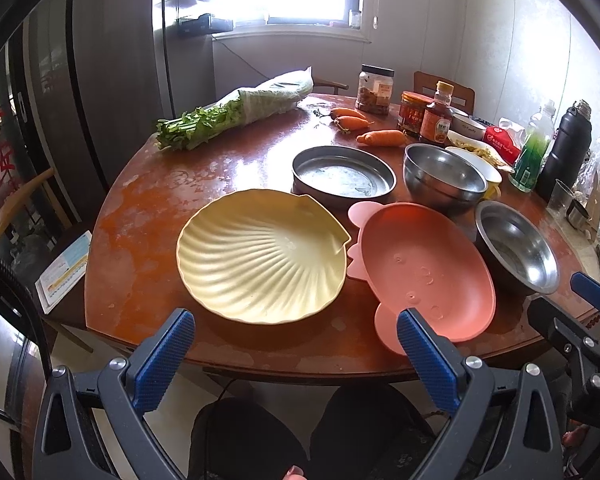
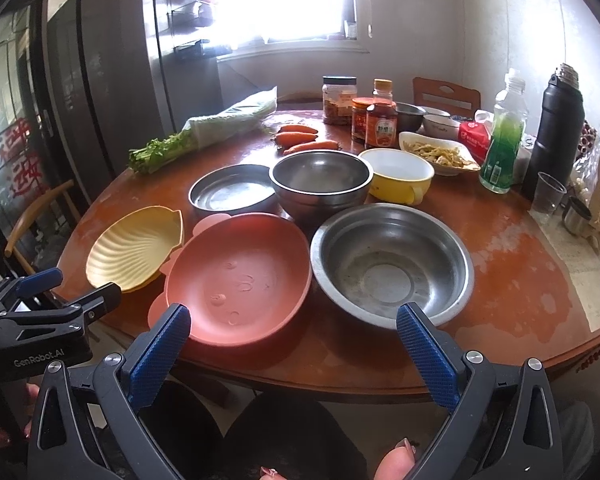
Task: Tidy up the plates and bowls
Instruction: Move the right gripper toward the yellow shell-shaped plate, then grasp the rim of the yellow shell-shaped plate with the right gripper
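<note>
A yellow shell-shaped plate (image 1: 260, 256) (image 2: 136, 248) lies near the round table's front left. Beside it on the right sits a pink plate (image 1: 424, 268) (image 2: 240, 276). A wide steel bowl (image 1: 516, 246) (image 2: 392, 264) stands to the right of the pink plate. Behind them are a flat steel pan (image 1: 342, 176) (image 2: 232, 194), a deep steel bowl (image 1: 444, 176) (image 2: 320, 182) and a yellow-and-white bowl (image 2: 398, 176). My left gripper (image 1: 296, 340) hangs open before the table edge, in front of the yellow plate. My right gripper (image 2: 294, 338) is open too, nothing between its fingers.
Bagged greens (image 1: 236, 116), carrots (image 1: 380, 138), jars and a sauce bottle (image 2: 380, 120), a dish of food (image 2: 440, 154), a green drink bottle (image 2: 504, 136), a black flask (image 2: 556, 128) and a plastic cup (image 2: 548, 194) crowd the table's back and right. A person's knees show below.
</note>
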The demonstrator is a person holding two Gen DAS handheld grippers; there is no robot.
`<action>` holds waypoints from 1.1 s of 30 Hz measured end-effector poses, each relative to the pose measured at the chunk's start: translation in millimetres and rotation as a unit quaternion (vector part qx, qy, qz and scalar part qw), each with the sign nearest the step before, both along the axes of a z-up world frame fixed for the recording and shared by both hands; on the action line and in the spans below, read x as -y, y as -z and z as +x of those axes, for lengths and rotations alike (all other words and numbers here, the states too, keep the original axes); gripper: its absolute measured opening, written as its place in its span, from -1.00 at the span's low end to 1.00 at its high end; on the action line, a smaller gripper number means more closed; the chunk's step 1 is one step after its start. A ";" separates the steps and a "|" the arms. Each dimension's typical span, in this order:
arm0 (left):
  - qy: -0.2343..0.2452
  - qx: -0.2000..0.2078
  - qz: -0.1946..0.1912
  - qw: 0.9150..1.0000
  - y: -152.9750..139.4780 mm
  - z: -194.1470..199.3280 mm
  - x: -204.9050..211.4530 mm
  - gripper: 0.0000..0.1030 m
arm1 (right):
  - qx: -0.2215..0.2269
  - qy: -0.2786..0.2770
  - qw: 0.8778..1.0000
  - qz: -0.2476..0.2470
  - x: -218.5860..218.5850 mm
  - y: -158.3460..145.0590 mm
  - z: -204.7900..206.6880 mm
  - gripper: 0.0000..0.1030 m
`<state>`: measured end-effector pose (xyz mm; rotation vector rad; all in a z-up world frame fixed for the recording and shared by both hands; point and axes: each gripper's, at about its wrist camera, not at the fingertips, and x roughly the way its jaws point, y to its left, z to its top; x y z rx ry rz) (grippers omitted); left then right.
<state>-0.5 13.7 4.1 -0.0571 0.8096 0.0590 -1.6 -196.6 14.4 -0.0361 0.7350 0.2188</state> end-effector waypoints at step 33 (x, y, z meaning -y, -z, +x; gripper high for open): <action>-0.098 -0.004 -0.046 0.994 2.4 3.9 -95.3 0.98 | -0.017 -0.134 0.990 0.029 -95.9 -32.6 60.6 1.00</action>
